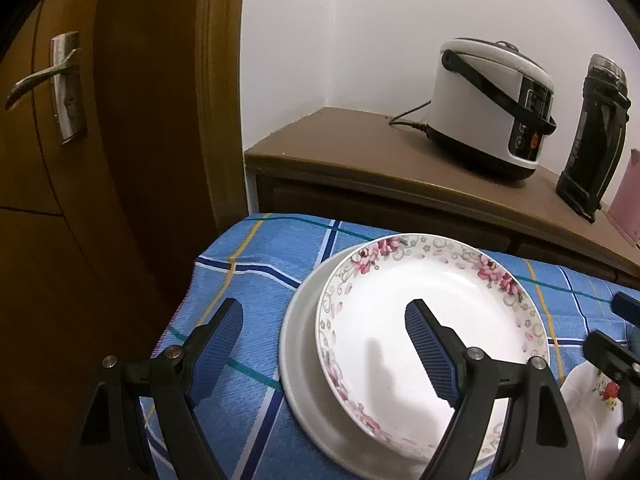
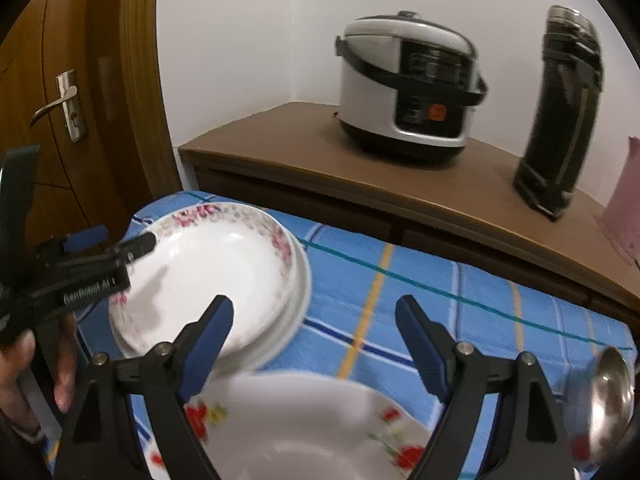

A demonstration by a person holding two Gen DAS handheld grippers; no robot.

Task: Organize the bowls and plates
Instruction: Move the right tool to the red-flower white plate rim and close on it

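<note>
- My left gripper (image 1: 324, 344) is wide open and holds nothing. One blue pad hangs over the blue checked tablecloth (image 1: 248, 272), the other over the white deep plate with pink flowers on its rim (image 1: 400, 292).
- That pink-flower plate sits inside a plain white plate (image 1: 298, 344), a little off to one side, so the plain rim shows like a moon.
- My right gripper (image 2: 314, 338) is wide open too, with nothing between its pads.
- Right under my right gripper lies a white dish with red flowers (image 2: 288, 420). The pads do not press on it. It is blurry, so I cannot tell its shape well.
- The red-flower dish lies just beside the pink-flower plate, on the near side.
- A shiny metal ladle (image 2: 608, 396) lies on the cloth, well apart from the pink-flower plate, past the red-flower dish.
- Behind the pink-flower plate stands a brown wooden cabinet (image 1: 360, 160). On it are a white and black rice cooker (image 1: 488, 108) and a tall black flask (image 1: 596, 136).
- A brown wooden door with a metal handle (image 1: 44, 80) is on the far side of the pink-flower plate from the ladle.
- A person's hand (image 2: 36, 364) holds my left gripper.
</note>
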